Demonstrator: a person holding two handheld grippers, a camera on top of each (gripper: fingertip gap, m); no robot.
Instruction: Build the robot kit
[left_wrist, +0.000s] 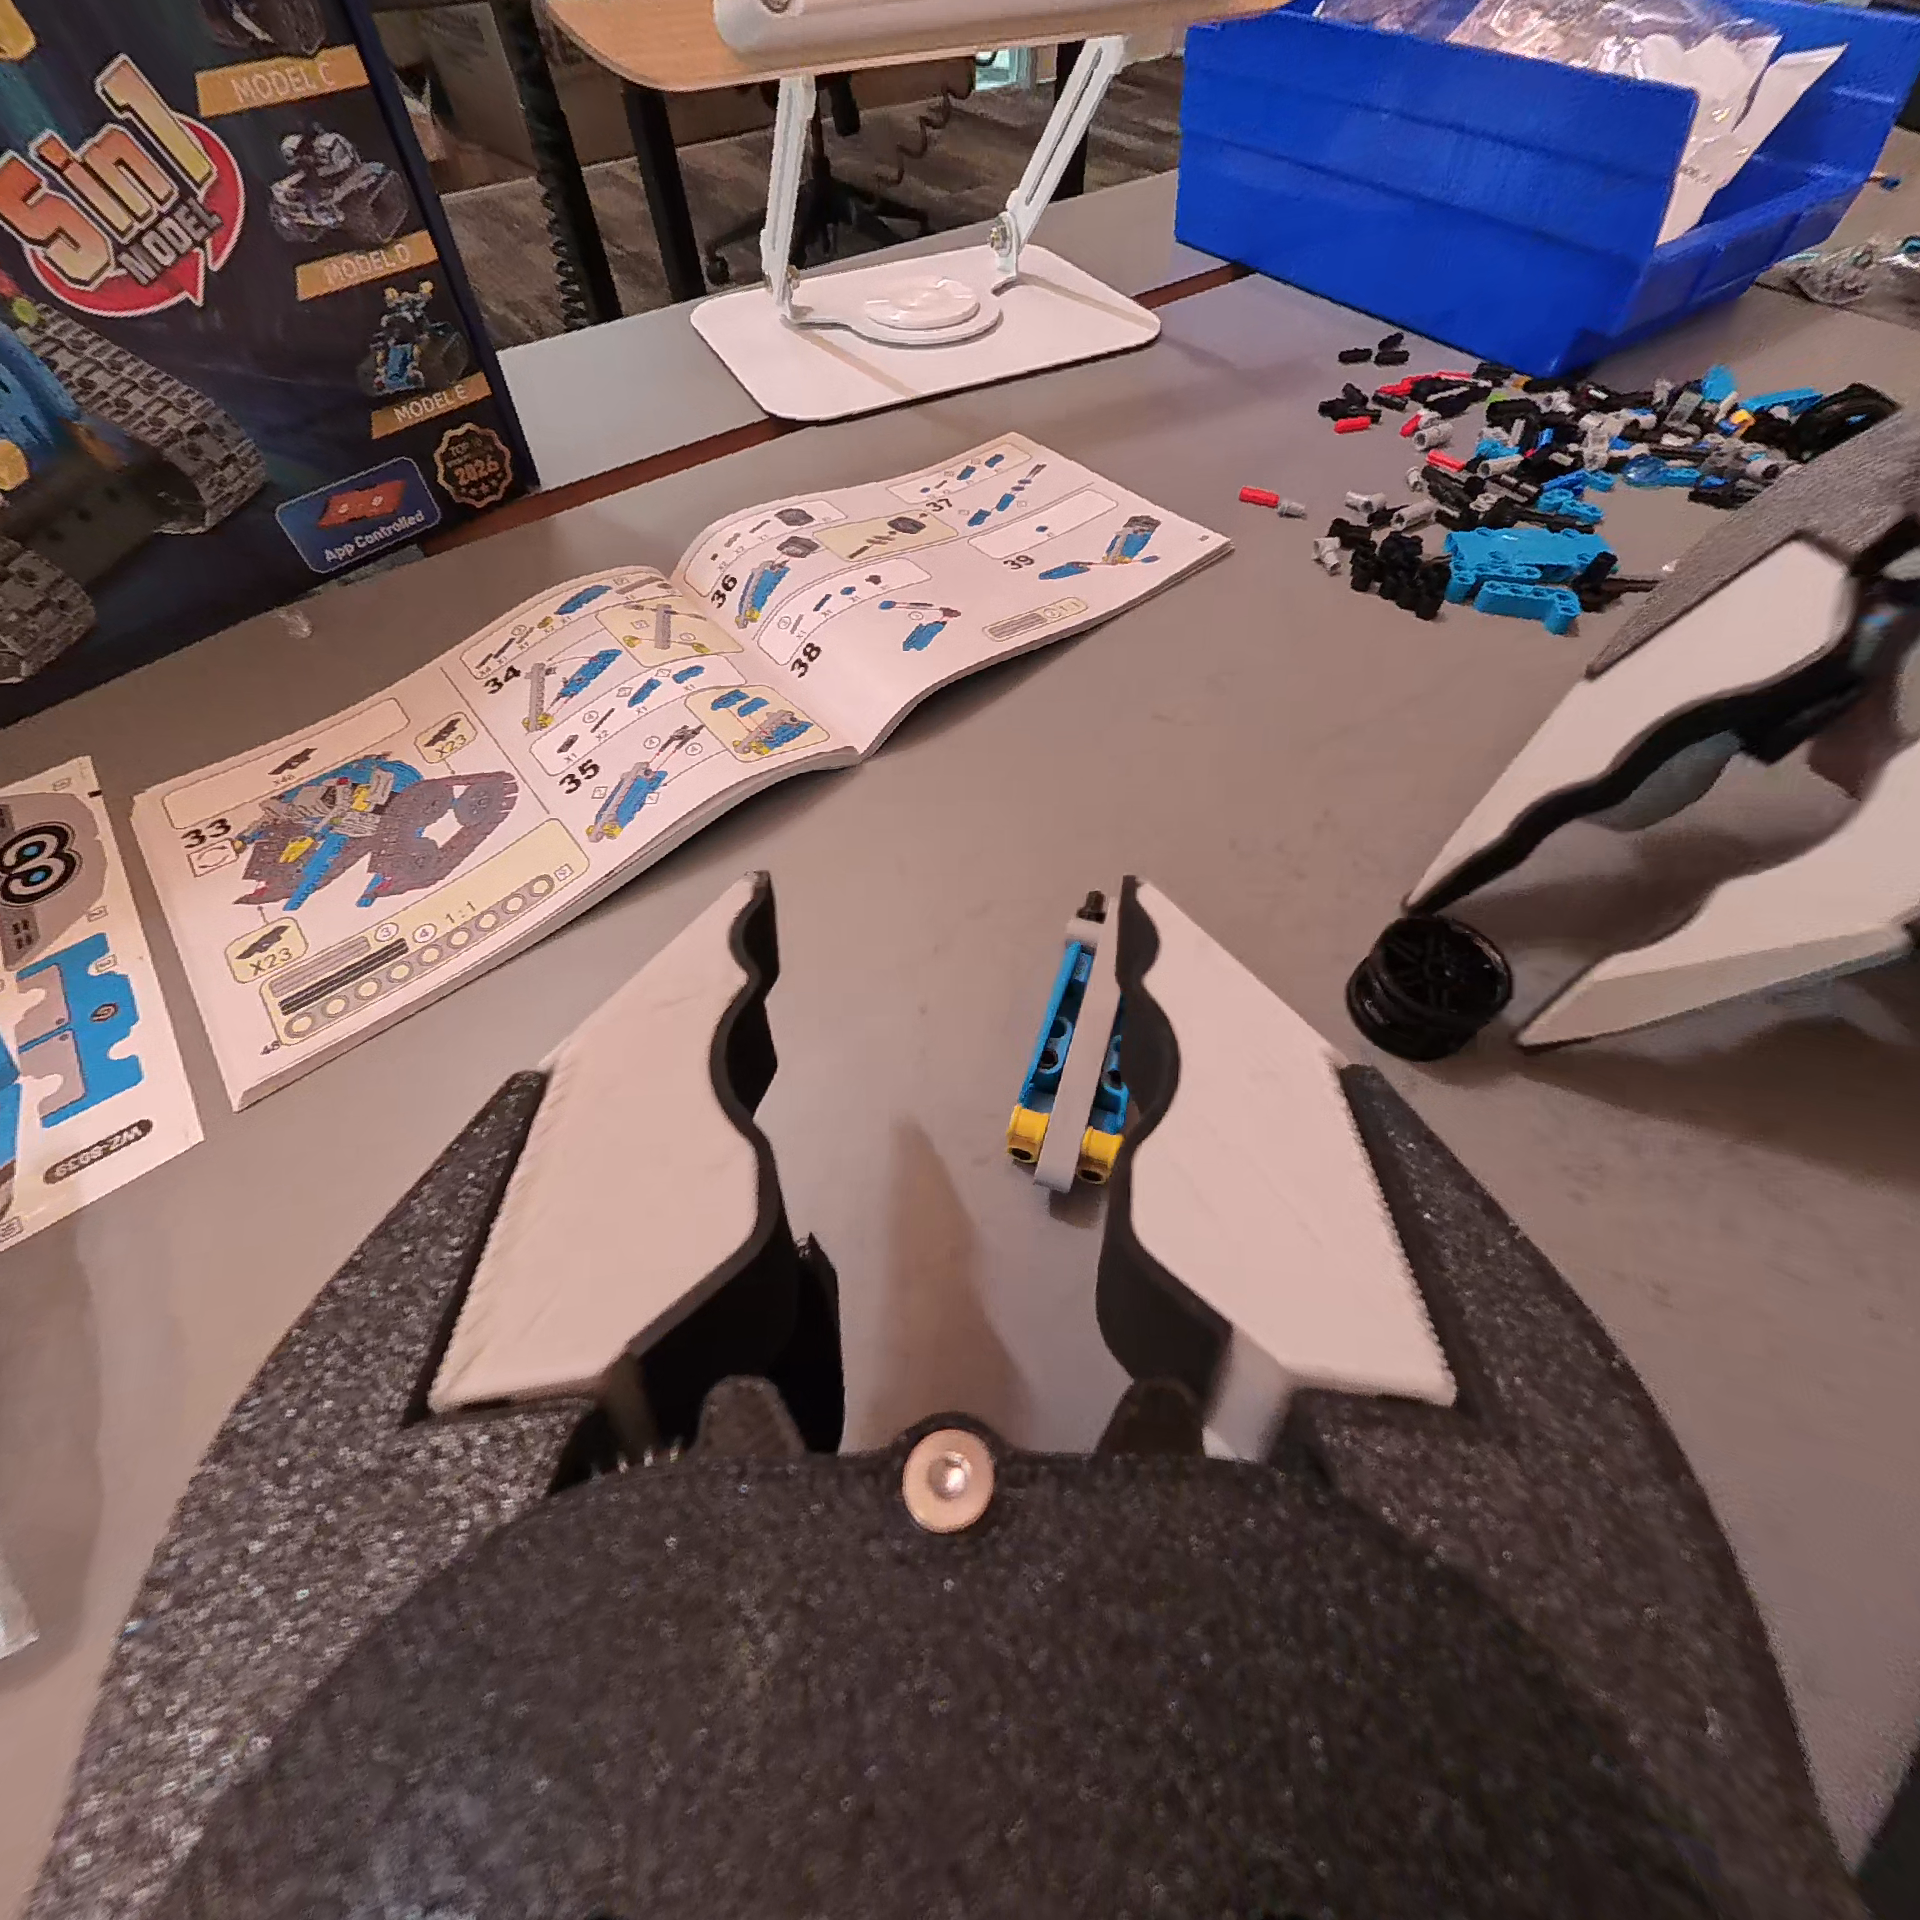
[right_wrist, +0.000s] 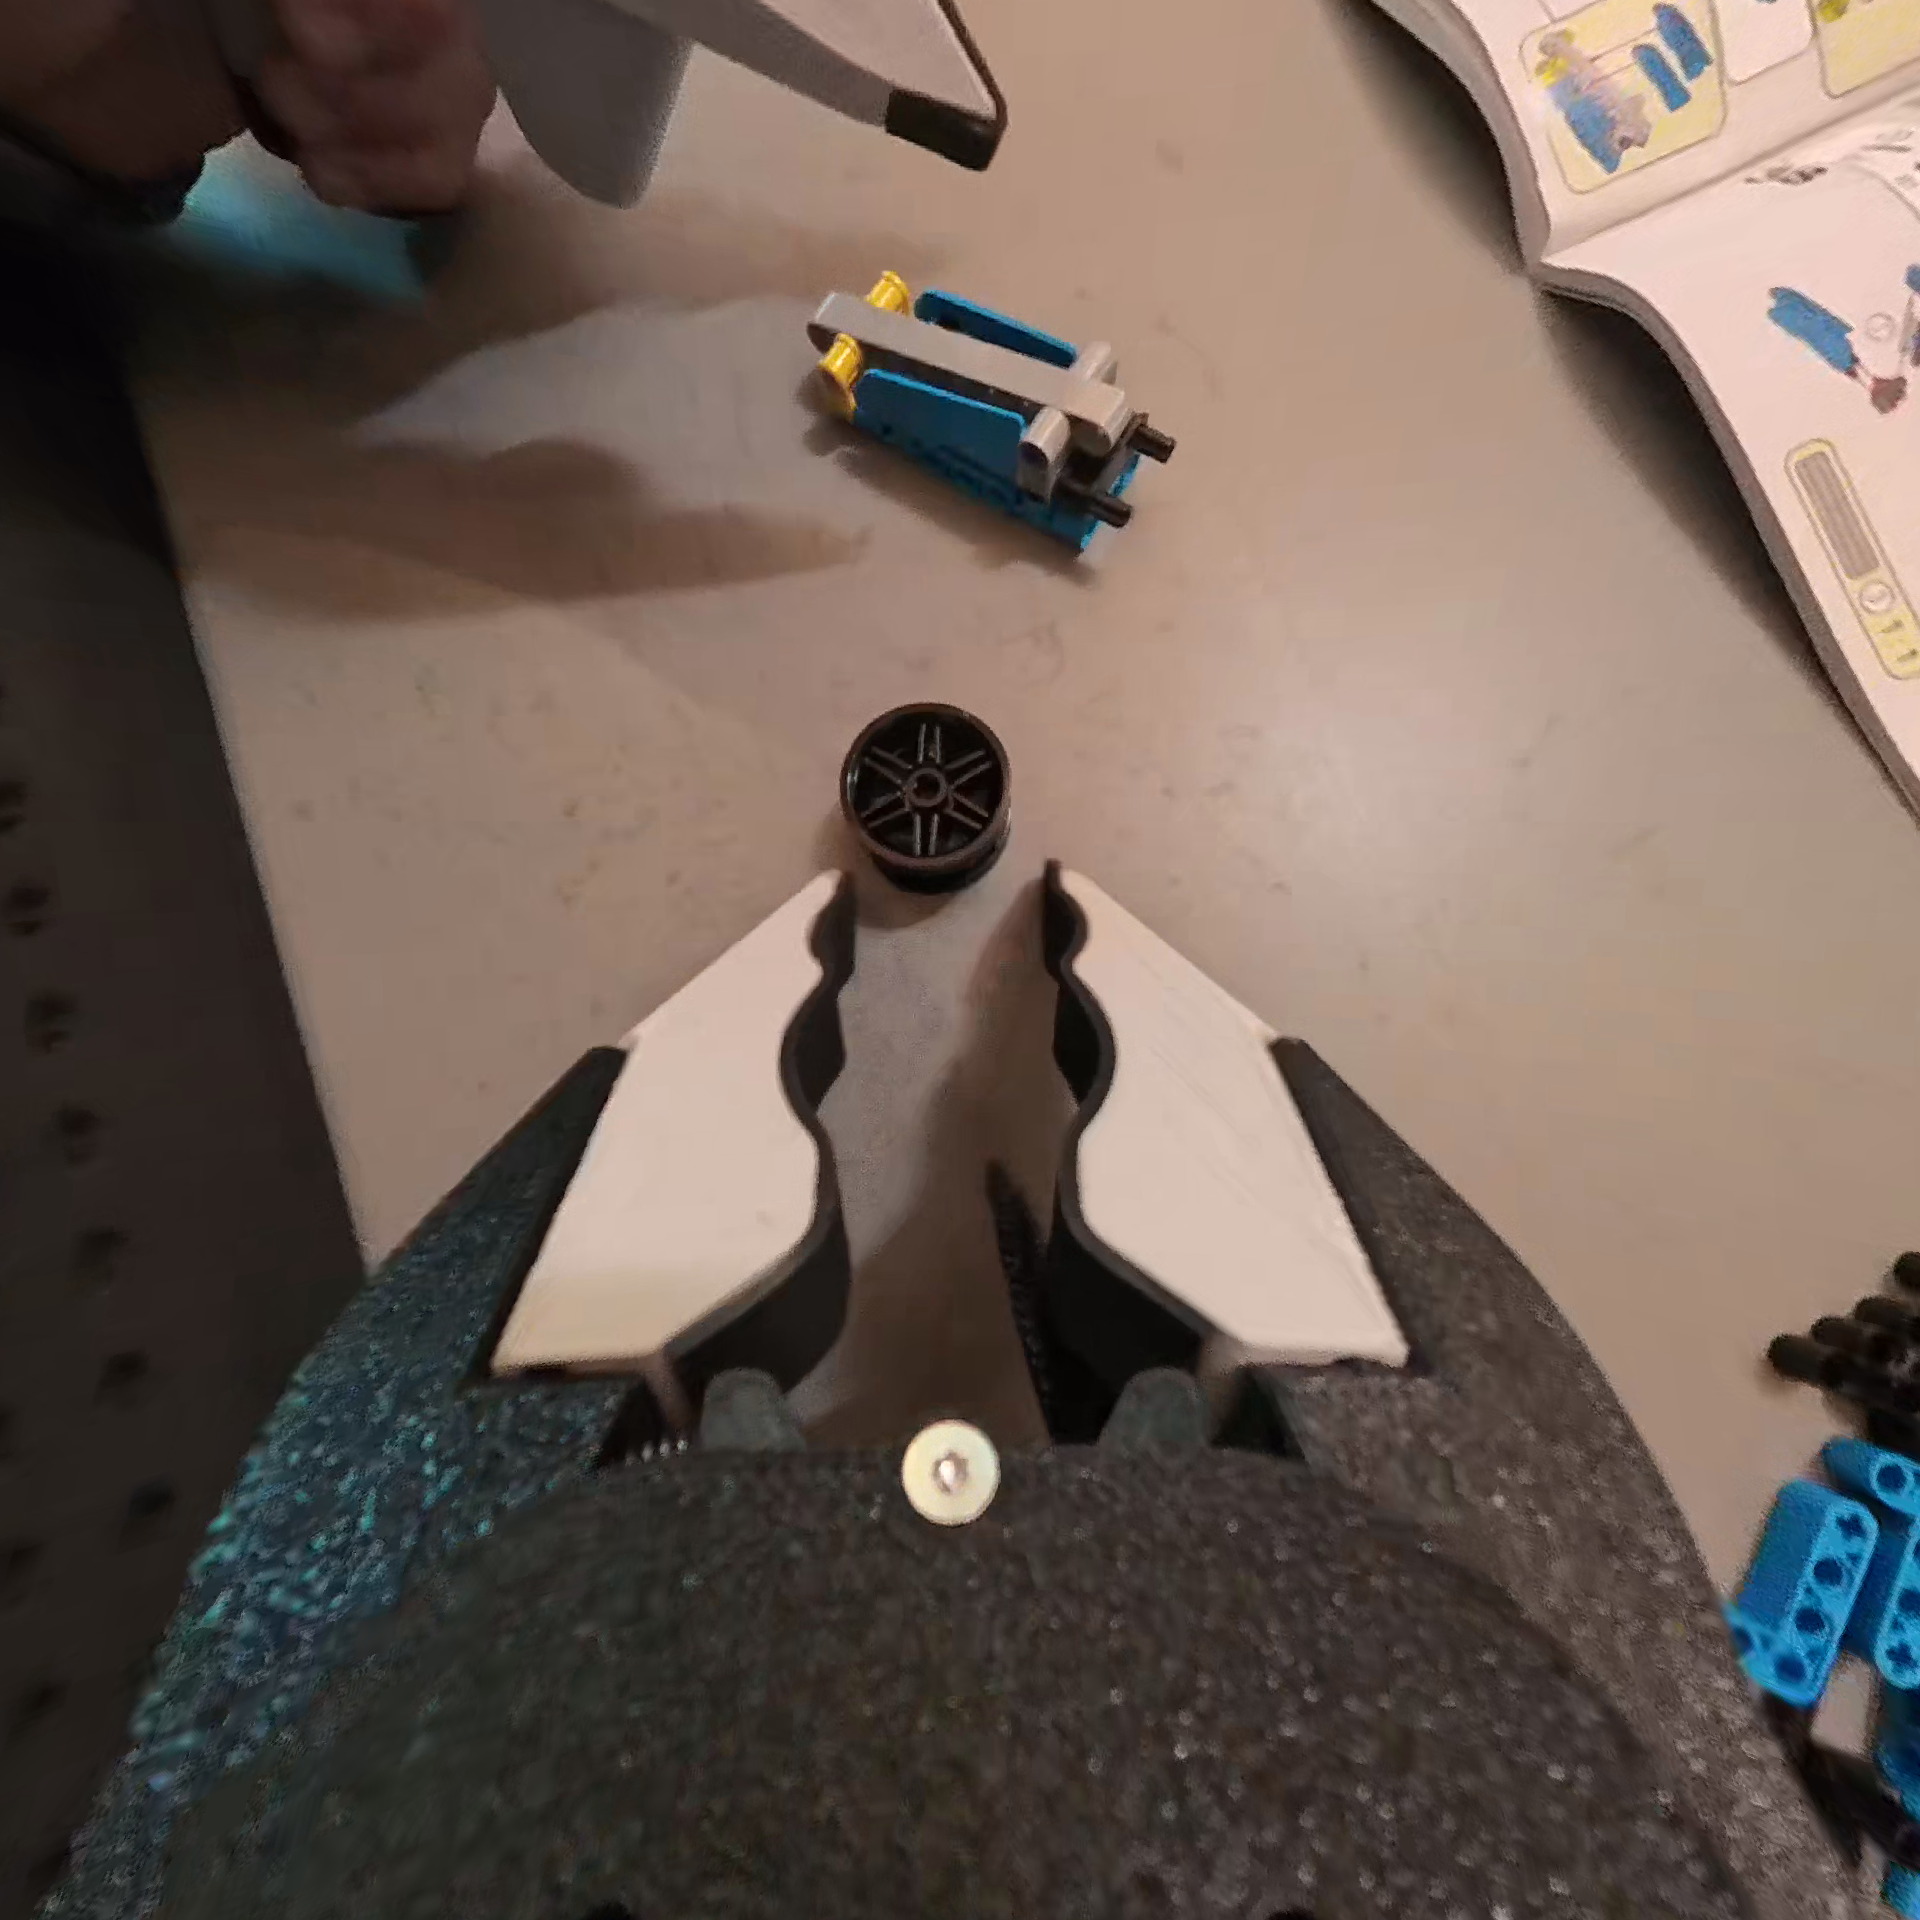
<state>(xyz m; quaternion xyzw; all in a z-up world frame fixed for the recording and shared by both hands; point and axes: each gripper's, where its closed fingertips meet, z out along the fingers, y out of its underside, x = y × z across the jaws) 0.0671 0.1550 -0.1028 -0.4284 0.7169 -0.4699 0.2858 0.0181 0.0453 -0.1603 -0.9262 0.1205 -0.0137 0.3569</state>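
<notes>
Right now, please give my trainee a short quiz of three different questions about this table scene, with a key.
1. True or false: the right gripper is shut on the black wheel.
2. Which lies nearest the left gripper? A) blue bin B) blue, grey and yellow brick assembly C) white stand
3. Fill in: the instruction booklet lies ____ on the table.

Key: 1 false, open, wheel just beyond the tips; 2 B; 3 open.
</notes>
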